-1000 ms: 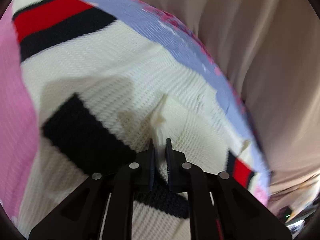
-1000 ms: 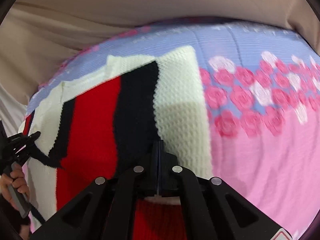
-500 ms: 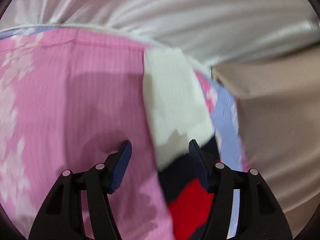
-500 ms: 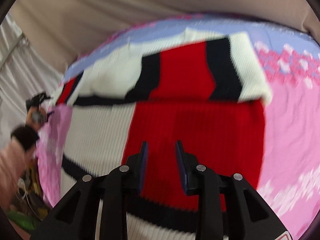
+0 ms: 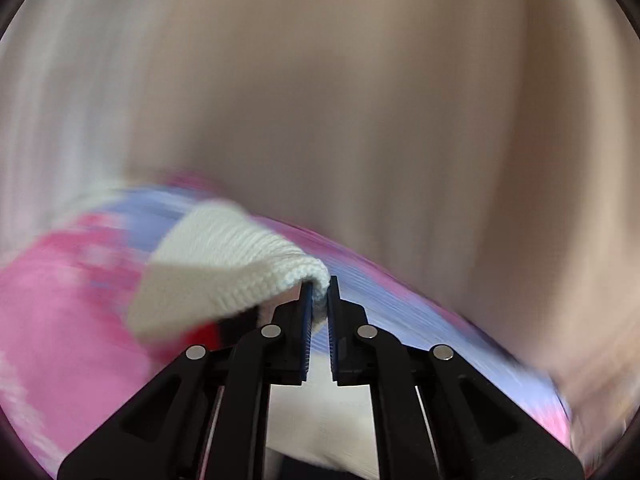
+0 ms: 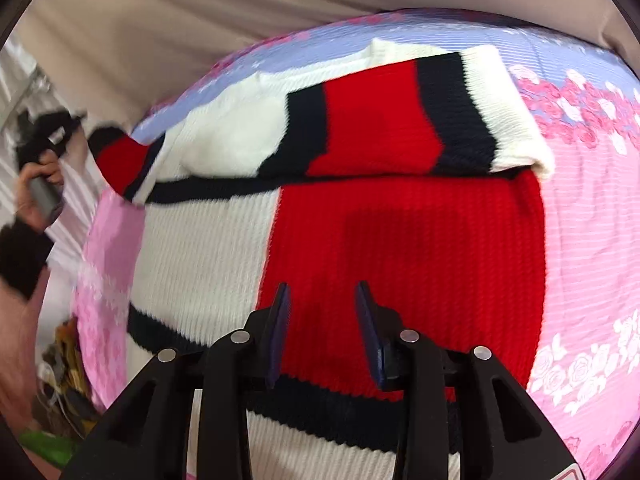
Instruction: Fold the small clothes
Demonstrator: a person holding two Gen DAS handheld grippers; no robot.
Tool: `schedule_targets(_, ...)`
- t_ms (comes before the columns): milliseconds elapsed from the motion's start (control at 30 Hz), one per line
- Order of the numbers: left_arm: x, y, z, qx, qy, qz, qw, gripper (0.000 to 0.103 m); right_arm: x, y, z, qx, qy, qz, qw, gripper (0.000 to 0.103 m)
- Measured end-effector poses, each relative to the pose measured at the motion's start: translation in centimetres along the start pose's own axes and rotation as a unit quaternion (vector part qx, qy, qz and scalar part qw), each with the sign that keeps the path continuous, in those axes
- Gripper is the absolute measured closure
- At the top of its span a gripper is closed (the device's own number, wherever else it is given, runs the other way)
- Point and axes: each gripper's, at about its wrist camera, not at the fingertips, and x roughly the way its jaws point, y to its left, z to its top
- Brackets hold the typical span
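While left tongs (image 5: 319, 294) pinch ribbed white cuff of sweater (image 6: 404, 240), right tongs (image 6: 323, 300) gape.

No words, numbers, brand names or labels can be read in either view — the knitted sweater (image 6: 400, 240) carries only plain red, white and black blocks, and the bedspread (image 6: 592, 208) only a rose print. At the bottom right corner of the right wrist view, a red-edged sticker (image 6: 570, 473) sits on the gripper body — its content is cut off and illegible
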Motion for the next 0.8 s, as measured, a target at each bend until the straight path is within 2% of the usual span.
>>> schedule_targets(67,1.4,-6.5,-4.7,0.023,0.058,-0.067,0.9958,0.096,-0.5,-1.2,0.5,0.019,-0.016,0.005,1.0,0.069)
schedule_targets(133,3.6,-10.4,-10.0,0.025,0.119,-0.095,0.9881,0.095,-0.8,-2.4,0.8,0.031,-0.027,-0.003,0.999,0.069)
schedule_targets(200,6.6,-12.4,-16.4,0.005,0.192,-0.1,0.9763,0.093,-0.9,-4.0,0.9,0.047,-0.034,-0.006,0.998,0.069)
schedule_targets(233,7.3,-12.5,-18.5,-0.011,0.214,-0.096,0.972,0.091,-0.9,-4.9,1.0,0.054,-0.036,-0.01,0.998,0.068)
schedule_targets(300,7.2,-11.8,-22.1,-0.054,0.243,-0.077,0.9655,0.072,-0.7,-6.3,1.1,0.062,-0.034,-0.014,0.997,0.066)
schedule_targets(333,6.6,-10.7,-22.8,-0.082,0.239,-0.072,0.9648,0.058,-0.6,-6.9,1.3,0.065,-0.033,-0.018,0.997,0.064)
schedule_targets(400,4.2,-8.6,-22.9,-0.125,0.211,-0.071,0.9668,0.046,-0.8,-7.5,1.8,0.073,-0.035,-0.01,0.997,0.06)
schedule_targets(433,3.4,-7.1,-22.2,-0.148,0.195,-0.063,0.9675,0.035,-0.9,-7.6,2.2,0.074,-0.041,-0.001,0.996,0.055)
schedule_targets(467,2.6,-5.0,-21.4,-0.176,0.176,-0.042,0.9676,0.031,-0.9,-7.7,2.6,0.076,-0.047,0.007,0.996,0.048)
schedule_targets(533,1.7,-0.9,-20.0,-0.229,0.149,-0.009,0.962,0.03,-0.6,-7.7,3.9,0.084,-0.056,0.031,0.994,0.047)
schedule_targets(633,1.5,3.7,-18.7,-0.295,0.135,0.013,0.9459,0.03,1.3,-7.3,6.3,0.093,-0.054,0.054,0.993,0.047)
schedule_targets(700,1.1,5.6,-18.5,-0.328,0.123,0.026,0.9363,0.03,2.7,-7.1,7.4,0.097,-0.054,0.042,0.993,0.047)
schedule_targets(800,1.0,7.9,-18.7,-0.378,0.113,0.015,0.9189,0.03,4.1,-7.4,8.4,0.119,-0.056,0.01,0.991,0.047)
